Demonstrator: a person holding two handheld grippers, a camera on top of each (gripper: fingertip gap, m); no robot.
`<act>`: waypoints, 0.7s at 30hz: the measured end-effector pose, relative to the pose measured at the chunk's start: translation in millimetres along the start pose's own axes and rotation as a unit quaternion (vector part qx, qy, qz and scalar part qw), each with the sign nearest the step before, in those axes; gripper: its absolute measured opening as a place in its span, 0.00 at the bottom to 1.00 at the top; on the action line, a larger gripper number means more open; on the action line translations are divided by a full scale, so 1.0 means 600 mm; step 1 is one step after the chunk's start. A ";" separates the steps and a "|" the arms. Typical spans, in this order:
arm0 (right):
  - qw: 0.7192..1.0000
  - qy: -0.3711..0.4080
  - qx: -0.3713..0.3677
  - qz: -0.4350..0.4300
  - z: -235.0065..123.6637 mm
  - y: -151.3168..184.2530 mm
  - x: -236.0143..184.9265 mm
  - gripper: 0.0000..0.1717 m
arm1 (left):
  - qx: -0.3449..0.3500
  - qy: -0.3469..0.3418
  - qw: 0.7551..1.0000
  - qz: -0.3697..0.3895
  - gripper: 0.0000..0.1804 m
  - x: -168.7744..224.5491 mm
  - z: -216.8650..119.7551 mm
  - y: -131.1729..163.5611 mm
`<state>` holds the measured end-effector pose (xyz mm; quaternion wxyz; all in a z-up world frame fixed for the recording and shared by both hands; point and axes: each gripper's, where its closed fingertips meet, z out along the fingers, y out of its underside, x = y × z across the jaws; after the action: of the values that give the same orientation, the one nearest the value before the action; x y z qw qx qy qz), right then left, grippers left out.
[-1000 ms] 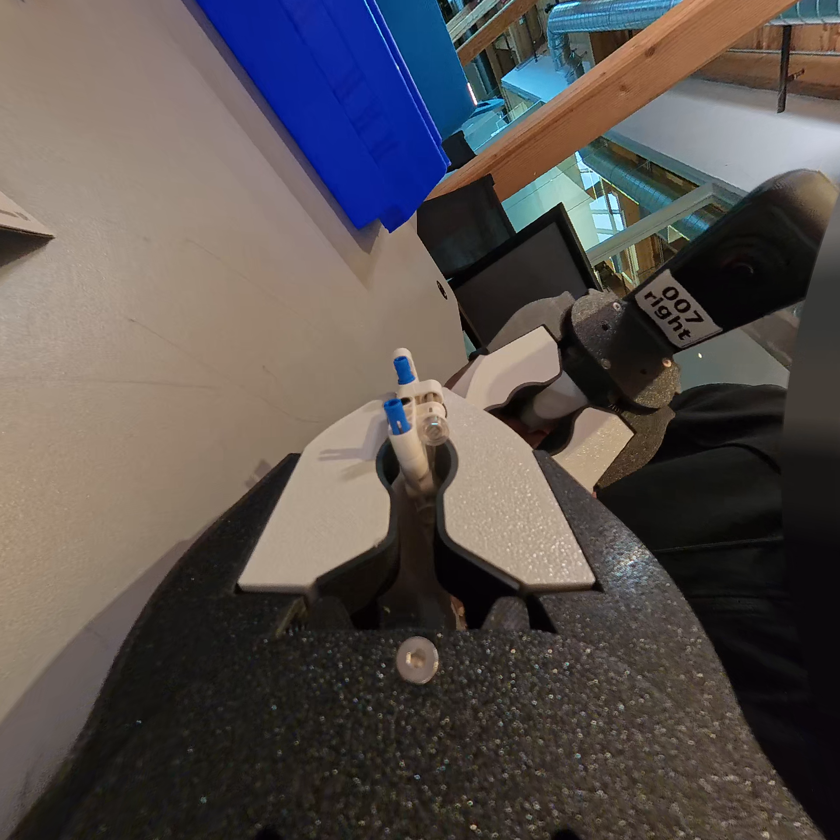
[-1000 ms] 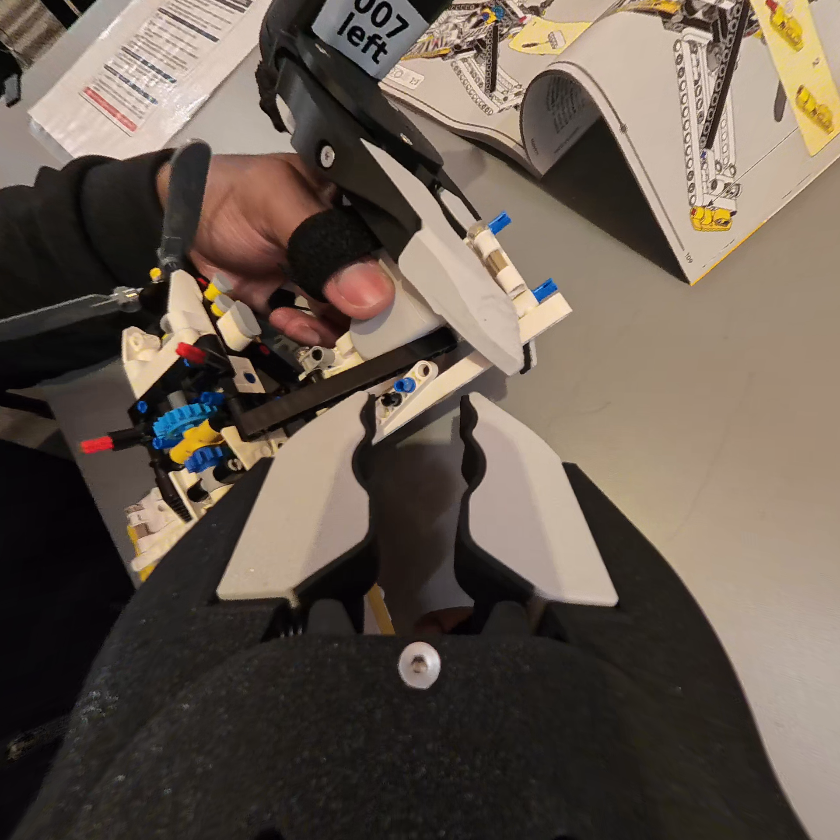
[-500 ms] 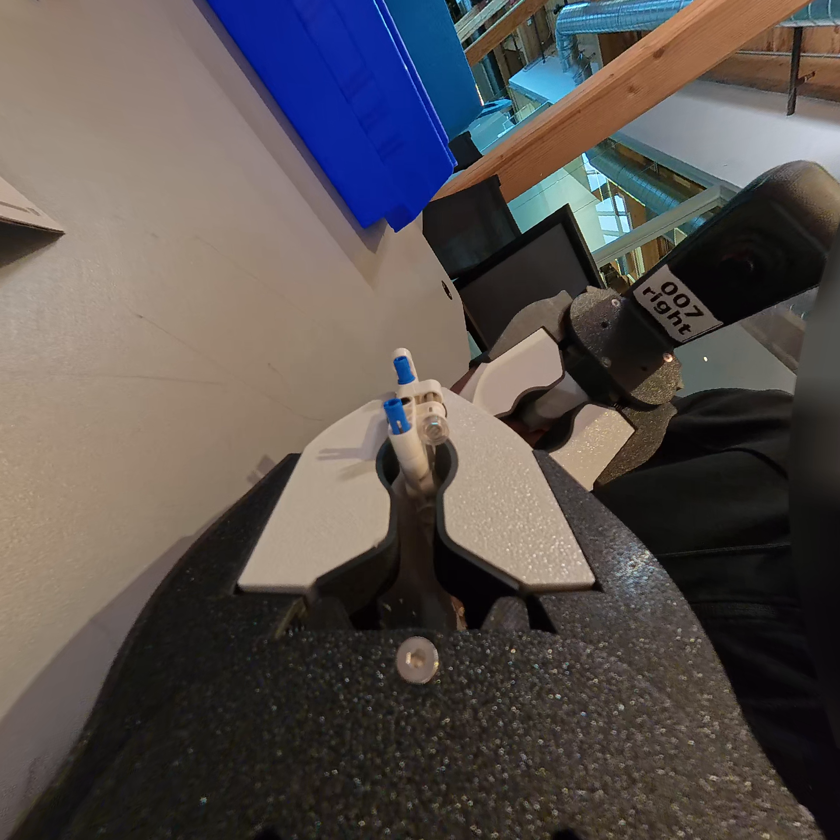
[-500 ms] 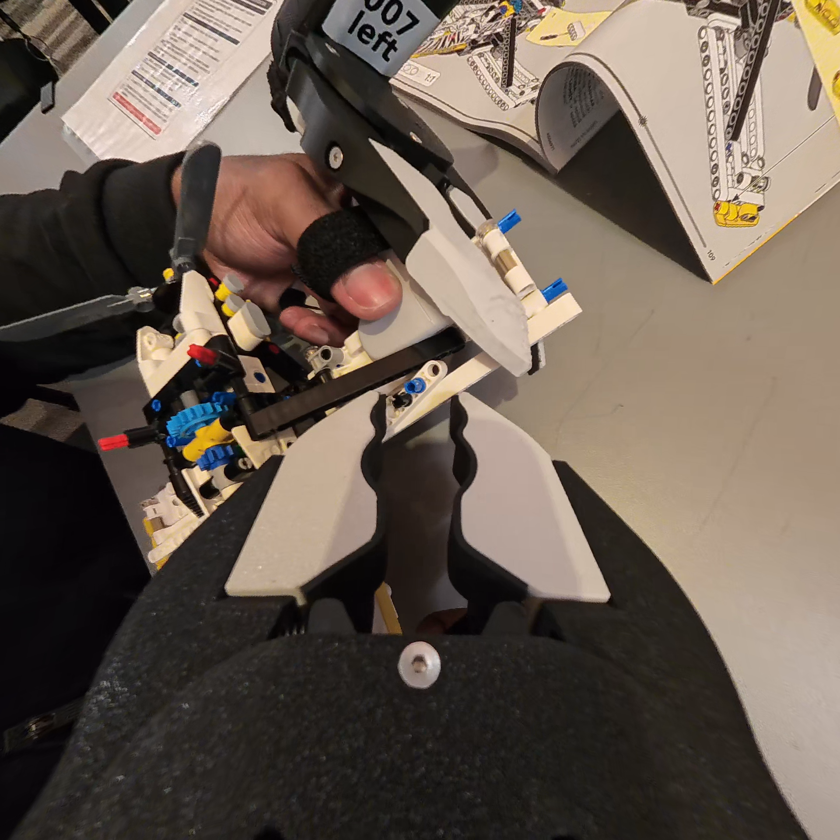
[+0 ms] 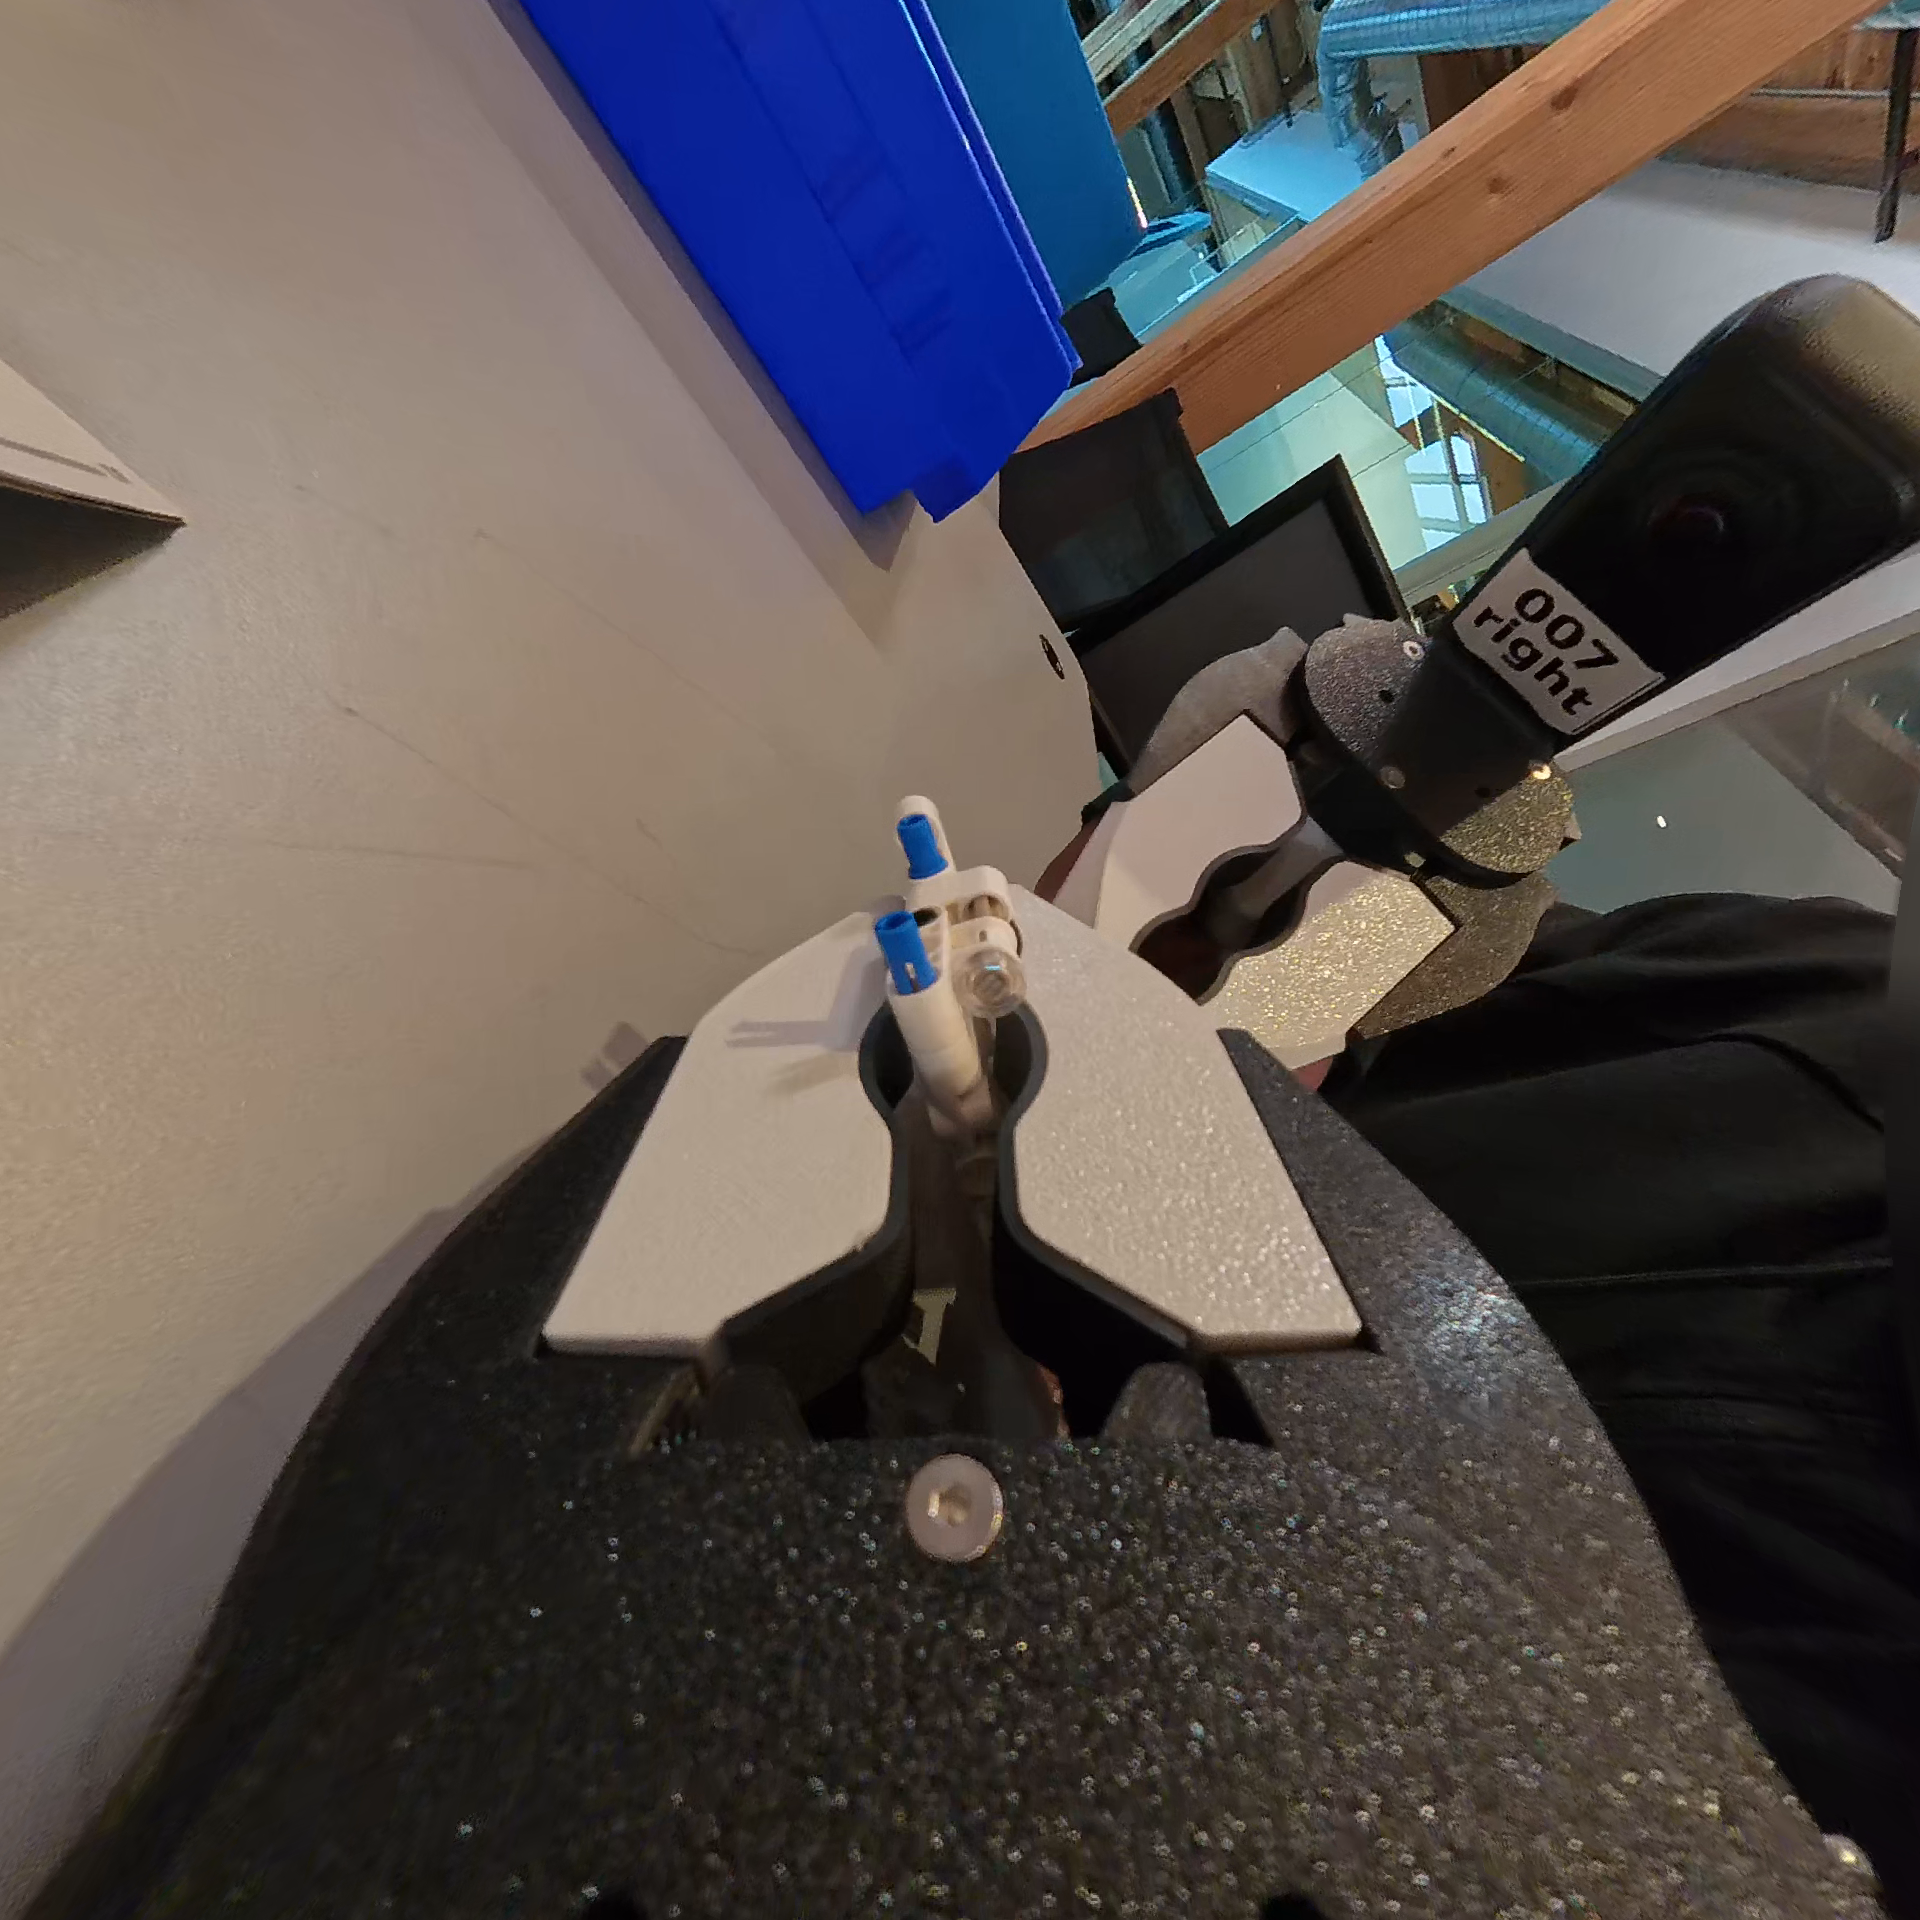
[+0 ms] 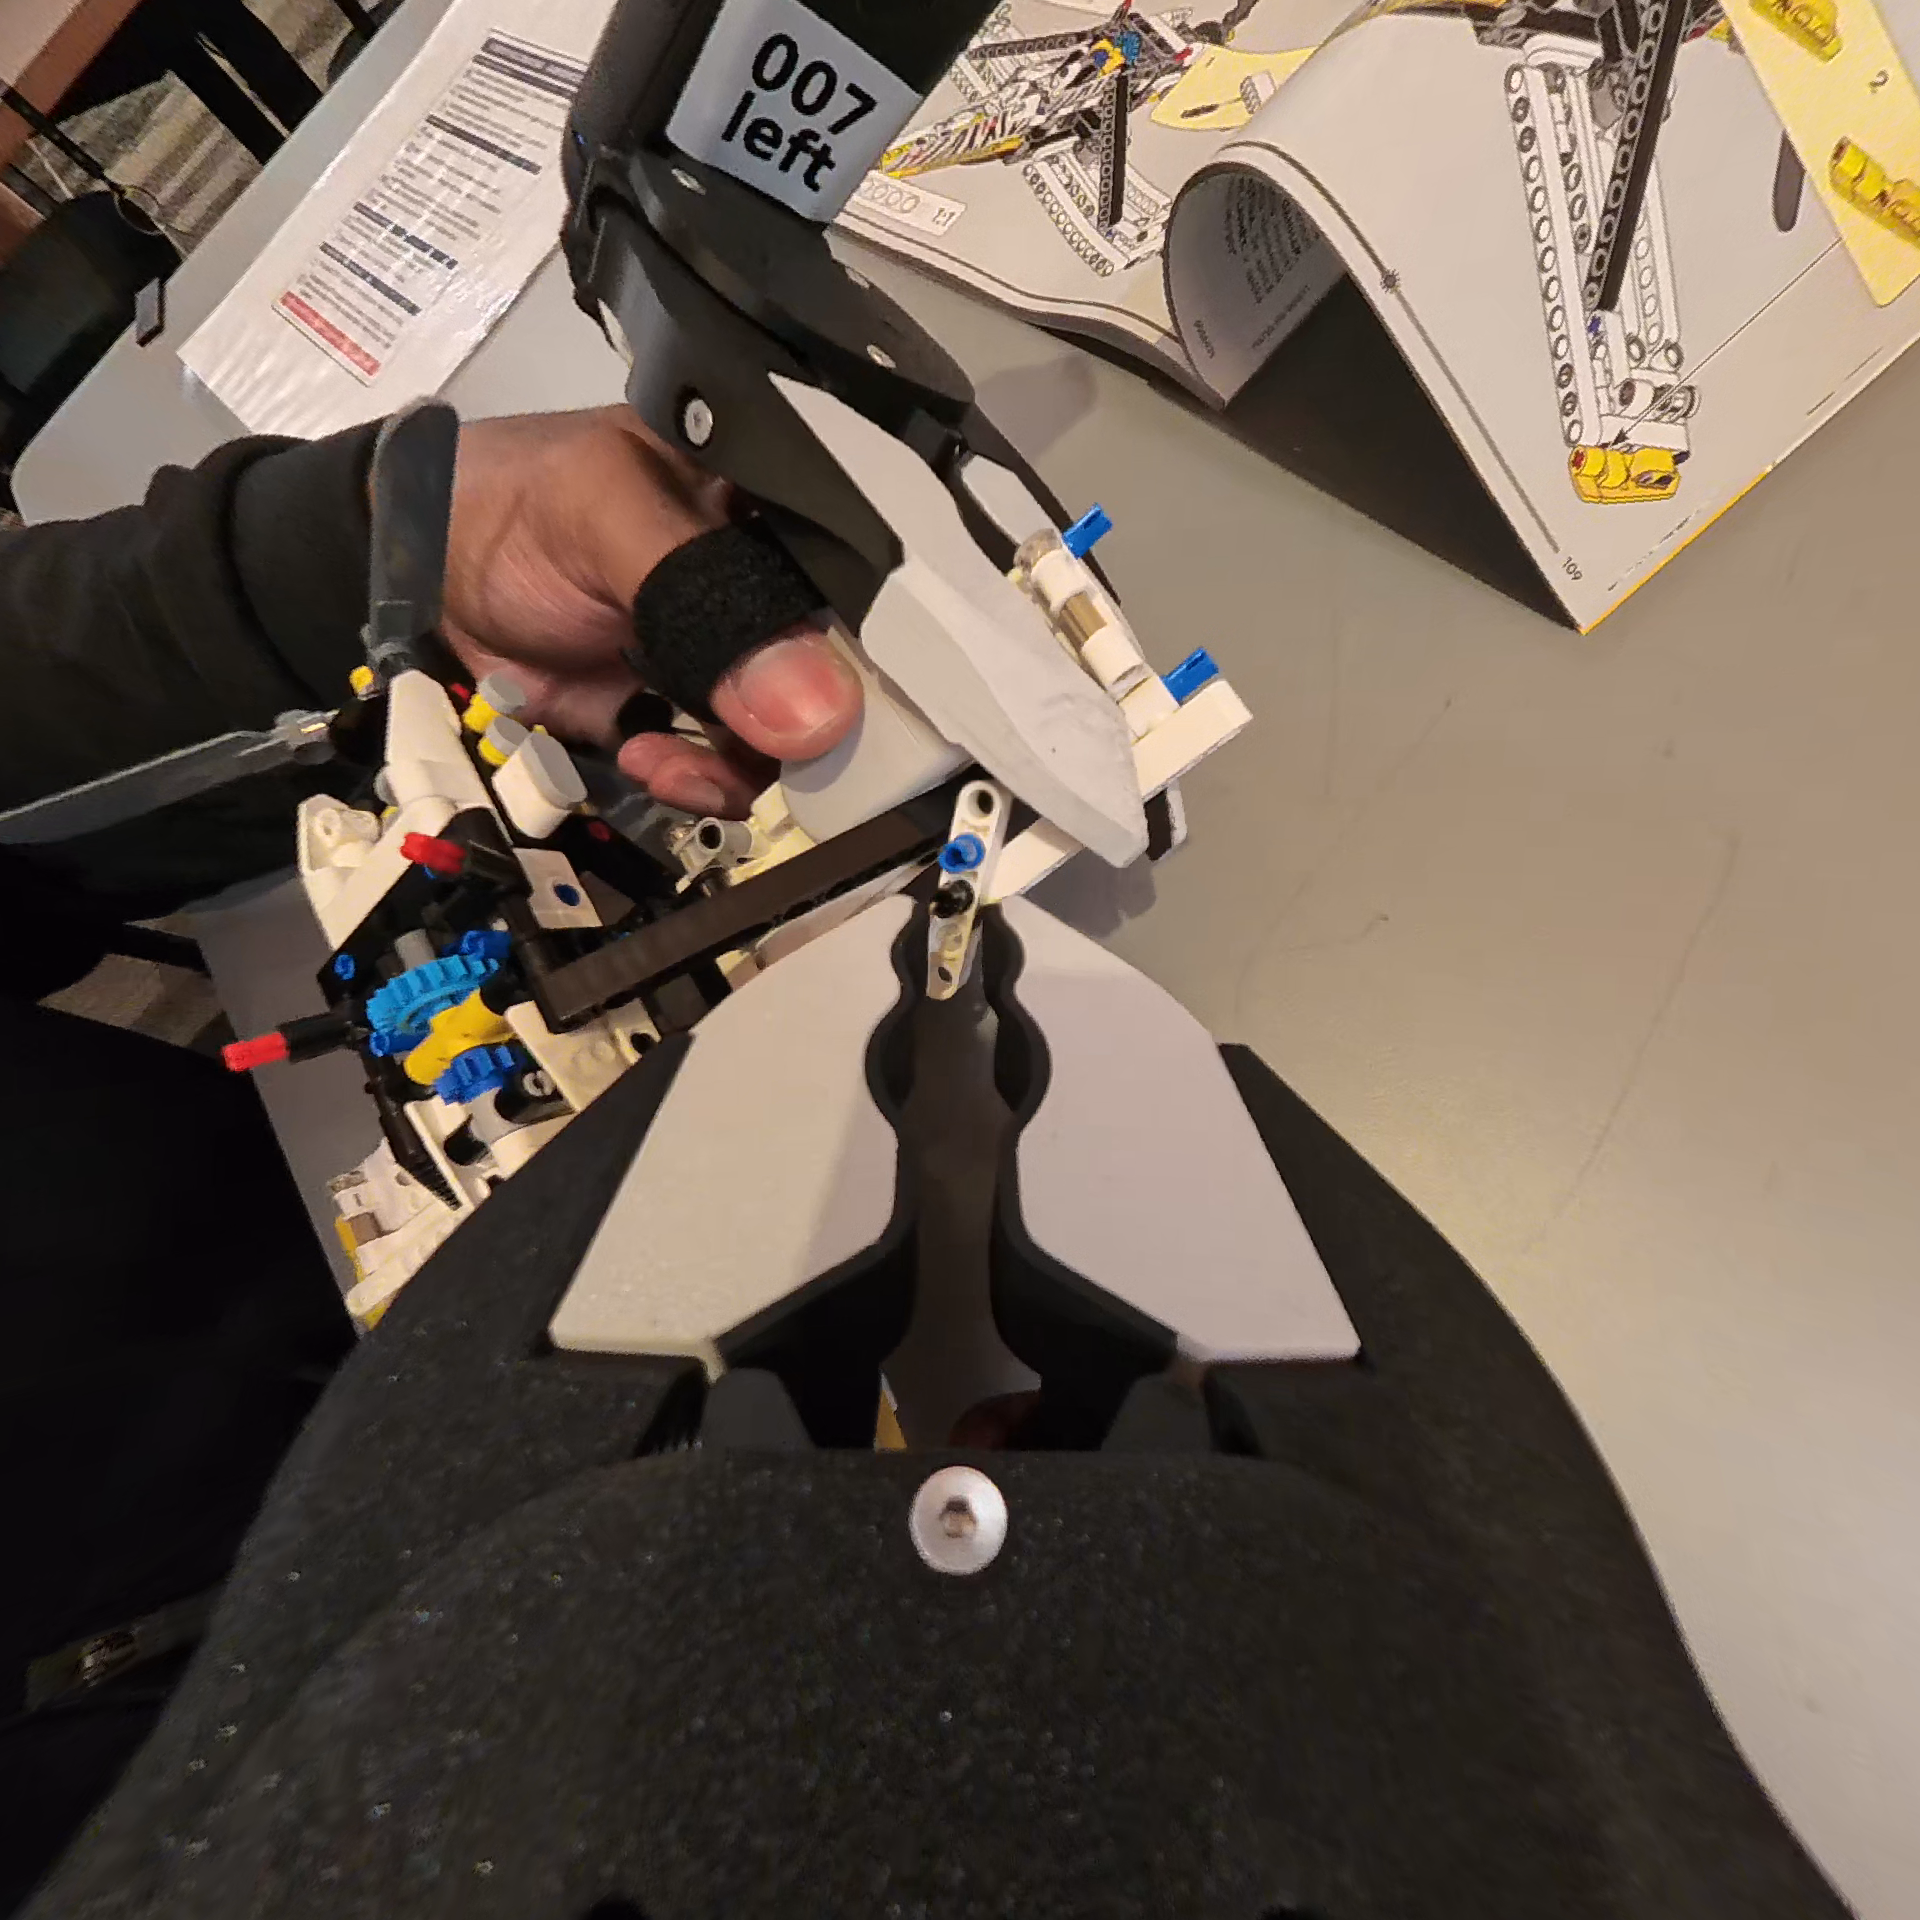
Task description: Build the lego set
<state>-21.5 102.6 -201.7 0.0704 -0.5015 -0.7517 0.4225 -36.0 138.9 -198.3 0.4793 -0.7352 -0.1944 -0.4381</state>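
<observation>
While left gripper (image 6: 1132, 769) fingers pinch white brick model (image 6: 499, 935), right gripper (image 6: 961, 935) fingers pinch its small white beam (image 6: 961, 894); booklet (image 6: 1455, 208) on tabletop (image 6: 1558, 935).

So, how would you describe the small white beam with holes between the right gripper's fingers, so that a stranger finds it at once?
Start at the large white, black and blue brick model beside the open instruction booklet. Follow its long black beam toward the right gripper. There the small white beam stands between the fingers; unlike neighbouring white pieces, it carries one blue pin and one black pin.
</observation>
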 end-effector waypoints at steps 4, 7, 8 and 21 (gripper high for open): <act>0.999 0.033 -0.005 -0.029 0.003 0.001 0.005 0.06 | 0.000 -0.004 1.000 -0.002 0.06 -0.002 0.000 0.001; 0.996 0.066 -0.011 -0.062 0.005 0.001 0.009 0.06 | 0.000 -0.008 1.000 -0.004 0.06 -0.004 -0.001 0.001; 0.995 0.075 -0.012 -0.072 0.006 0.000 0.010 0.06 | 0.001 -0.009 1.000 -0.004 0.06 -0.004 -0.001 0.000; 0.981 0.133 -0.008 -0.138 0.009 -0.008 0.017 0.04 | -0.005 -0.020 1.000 -0.005 0.06 -0.008 0.001 0.005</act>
<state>-32.7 107.6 -204.8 0.2234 -0.4456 -0.8007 0.3323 -36.2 138.5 -203.6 0.4695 -0.7453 -0.2051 -0.4268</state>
